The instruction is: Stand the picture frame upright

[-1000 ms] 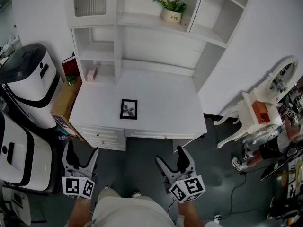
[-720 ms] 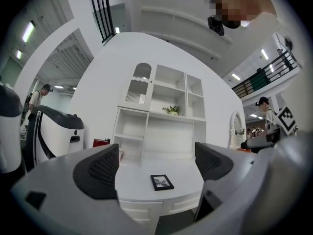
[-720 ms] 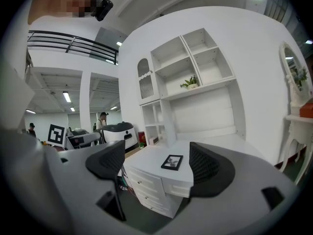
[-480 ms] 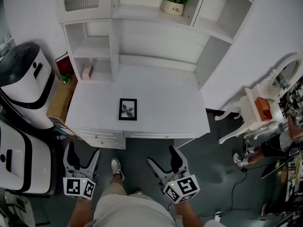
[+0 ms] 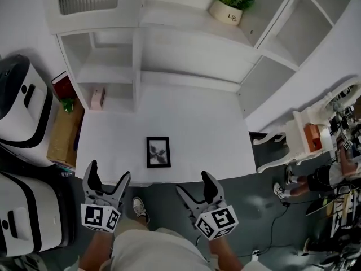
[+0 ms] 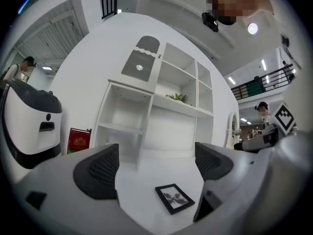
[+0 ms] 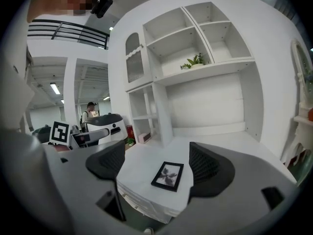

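Observation:
A small black picture frame (image 5: 158, 152) lies flat, face up, near the front edge of the white desk (image 5: 214, 129); it also shows as the frame (image 6: 174, 198) in the left gripper view and the frame (image 7: 167, 176) in the right gripper view. My left gripper (image 5: 106, 180) hovers just off the desk's front edge, left of the frame, open and empty. The right gripper (image 5: 194, 184) hangs in front of the desk, right of the frame, open too. Neither touches the frame.
A white hutch with open shelves (image 5: 186, 44) rises at the desk's back, with a potted plant (image 5: 230, 4) on top and a pink item (image 5: 97, 98) in the left cubby. White machines (image 5: 20, 106) and a cardboard box (image 5: 59, 134) stand left; a white ornate chair (image 5: 307, 134) stands right.
The person has stepped toward the desk: both grippers now reach its front edge and the frame lies closer beneath the camera. Both grippers stay open.

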